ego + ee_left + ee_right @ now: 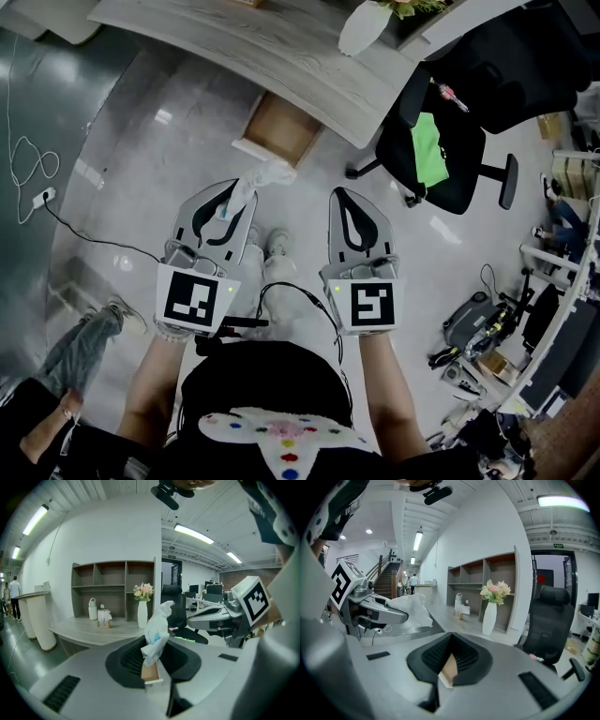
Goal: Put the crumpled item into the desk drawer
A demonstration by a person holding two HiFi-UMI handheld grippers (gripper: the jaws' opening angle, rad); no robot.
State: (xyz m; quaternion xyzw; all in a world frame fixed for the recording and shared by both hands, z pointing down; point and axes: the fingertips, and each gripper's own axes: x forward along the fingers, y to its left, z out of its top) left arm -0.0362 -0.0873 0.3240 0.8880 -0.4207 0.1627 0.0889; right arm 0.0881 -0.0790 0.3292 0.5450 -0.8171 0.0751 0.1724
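Drawer (281,127) gapes open under the tabletop (281,47), straight ahead of the left gripper (234,192), which pinches the crumpled white wad (265,174) (its length pointing drawerward). The right gripper (345,195), clenched on nothing, rides alongside.

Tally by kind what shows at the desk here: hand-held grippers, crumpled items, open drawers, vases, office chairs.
grey two-jaw grippers: 2, the left gripper and the right gripper
crumpled white item: 1, pinched in the left gripper
open wooden desk drawer: 1
white vase of flowers: 1
black office chair: 1
Total: 6
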